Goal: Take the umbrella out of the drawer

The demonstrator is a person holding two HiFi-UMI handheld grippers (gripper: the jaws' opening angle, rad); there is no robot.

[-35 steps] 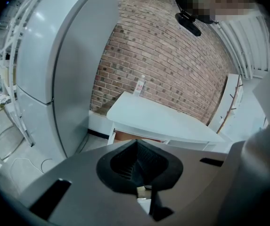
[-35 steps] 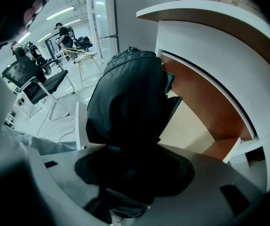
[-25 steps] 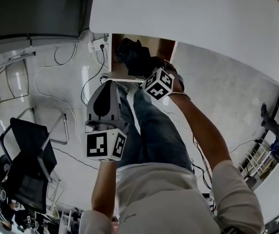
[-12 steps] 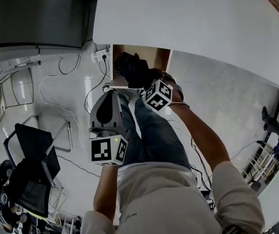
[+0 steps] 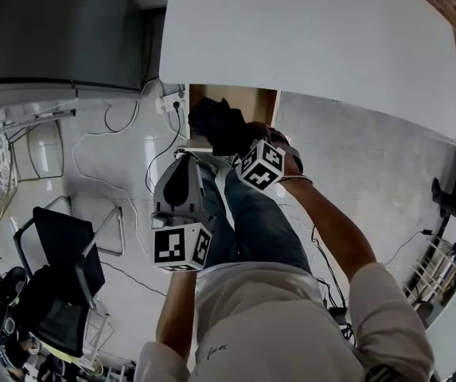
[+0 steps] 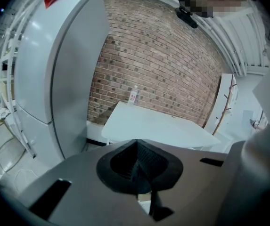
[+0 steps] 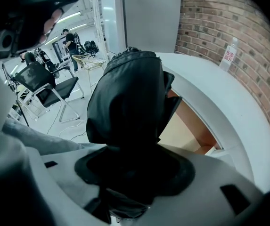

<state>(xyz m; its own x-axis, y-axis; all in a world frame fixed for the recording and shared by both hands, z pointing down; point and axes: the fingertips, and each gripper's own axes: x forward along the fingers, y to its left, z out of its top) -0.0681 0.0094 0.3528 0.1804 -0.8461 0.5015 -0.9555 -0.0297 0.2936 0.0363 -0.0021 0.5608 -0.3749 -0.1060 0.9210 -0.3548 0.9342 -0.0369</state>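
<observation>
Black cloth fills the right tool (image 7: 135, 173): its jaws are clamped on the umbrella (image 7: 127, 98), and the bundle sticks out past the tips. From the head view the right tool (image 5: 231, 138) holds the umbrella (image 5: 212, 122) at the front of the open drawer (image 5: 251, 102), just under the edge of the white surface (image 5: 307, 38). I can't tell if all of it is out of the drawer. So the grab looks done & the lift-out is the step in hand. Next move, I think: bring it up & back toward the body, w/ care that the cloth does not catch on the drawer front or bump the surface edge. The left tool (image 6: 137, 168) has its jaws together w/ nothing in them. In the head view the left tool (image 5: 181, 165) hangs by the person's leg, apart from the drawer, so it has no job right now. Umbrella look: all black, folded up short, soft & lumpy, w/ loose flaps at the side. No handle shows; prob. it is inside the jaws.
</observation>
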